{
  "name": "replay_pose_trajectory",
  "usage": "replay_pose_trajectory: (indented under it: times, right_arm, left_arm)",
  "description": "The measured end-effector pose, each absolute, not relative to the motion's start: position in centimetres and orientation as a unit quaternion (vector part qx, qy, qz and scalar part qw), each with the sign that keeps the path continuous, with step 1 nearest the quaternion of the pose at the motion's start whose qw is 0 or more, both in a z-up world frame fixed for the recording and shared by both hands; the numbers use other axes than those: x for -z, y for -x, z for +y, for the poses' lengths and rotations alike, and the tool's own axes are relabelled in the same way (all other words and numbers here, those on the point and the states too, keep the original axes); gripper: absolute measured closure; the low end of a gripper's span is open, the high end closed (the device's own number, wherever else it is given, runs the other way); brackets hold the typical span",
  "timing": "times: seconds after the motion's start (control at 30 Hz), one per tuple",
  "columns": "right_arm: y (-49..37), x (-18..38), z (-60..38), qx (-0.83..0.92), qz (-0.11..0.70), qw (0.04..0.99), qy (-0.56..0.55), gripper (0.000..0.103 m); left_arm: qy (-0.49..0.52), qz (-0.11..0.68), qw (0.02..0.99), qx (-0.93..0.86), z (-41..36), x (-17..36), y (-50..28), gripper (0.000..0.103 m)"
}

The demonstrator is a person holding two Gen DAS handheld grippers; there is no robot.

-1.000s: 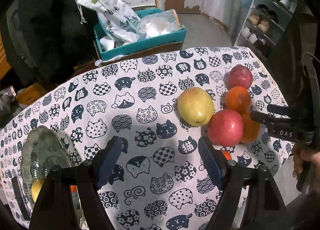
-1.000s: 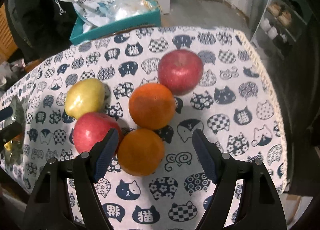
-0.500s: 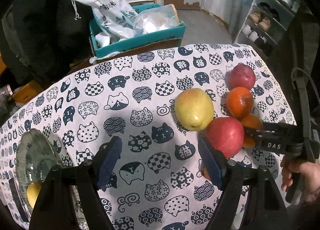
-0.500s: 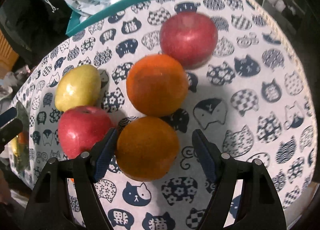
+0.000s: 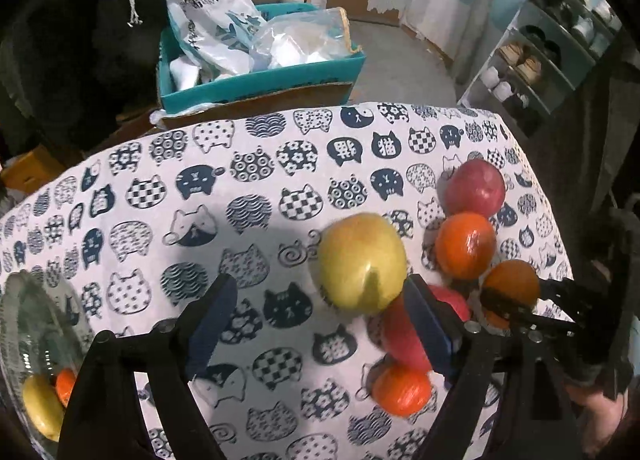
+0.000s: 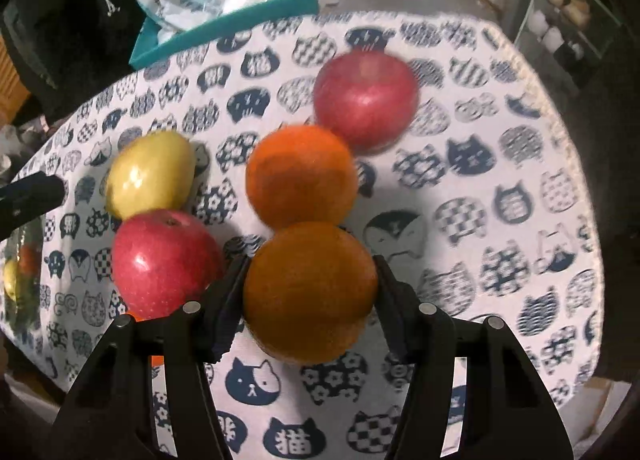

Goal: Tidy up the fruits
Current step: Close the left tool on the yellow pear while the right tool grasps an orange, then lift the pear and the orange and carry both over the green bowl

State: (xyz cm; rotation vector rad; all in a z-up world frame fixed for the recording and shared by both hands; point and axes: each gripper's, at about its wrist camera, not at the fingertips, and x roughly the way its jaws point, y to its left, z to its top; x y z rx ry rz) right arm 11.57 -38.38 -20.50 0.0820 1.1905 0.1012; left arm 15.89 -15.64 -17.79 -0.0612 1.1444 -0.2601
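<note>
Now the right gripper (image 6: 310, 280) has its fingers (image 6: 228, 300) pressed on the near orange (image 6: 310, 292); a second orange (image 6: 300, 175) touches it behind, a red apple (image 6: 164, 264) beside; the left gripper (image 5: 316, 320) fingers (image 5: 212, 316) gape wide, empty.

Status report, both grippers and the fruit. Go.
Right gripper shut on near orange. Left gripper open, empty, beside yellow apple. Red apple and second orange crowd the held one. Glass bowl far left.

both wrist views low over the tablecloth (image 5: 256, 195) (shared: fruit cluster)
</note>
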Motion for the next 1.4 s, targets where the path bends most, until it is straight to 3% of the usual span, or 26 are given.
replay_pose_trajectory:
  times: [0.27,0.73,0.83,0.87,1.13,1.4]
  right_arm:
    - [-12.4,18.0,-39.8,-0.028,0.519,0.854,-0.039,0.044]
    - [-12.7,18.1,-40.6,-0.029,0.520,0.852,-0.057,0.044]
    - [-12.7,18.1,-40.5,-0.030,0.521,0.851,-0.055,0.044]
    - [-12.7,18.1,-40.4,-0.031,0.521,0.851,-0.054,0.044]
    - [-12.8,17.6,-39.7,-0.032,0.514,0.856,-0.045,0.044]
    - [-12.7,15.9,-38.9,-0.038,0.495,0.867,-0.034,0.044]
  left_arm:
    - [0.028,0.562,0.817,0.125,-18.1,20.1,-18.2,0.017]
    - [0.029,0.601,0.788,0.132,-20.0,24.4,-19.8,0.017]
    - [0.026,0.602,0.784,0.150,-20.1,24.7,-19.5,0.026]
    - [0.025,0.602,0.782,0.160,-20.3,24.8,-19.4,0.030]
    - [-0.015,0.584,0.798,0.149,-20.4,24.1,-18.6,0.031]
    - [-0.019,0.541,0.828,0.149,-19.5,19.9,-17.2,0.031]
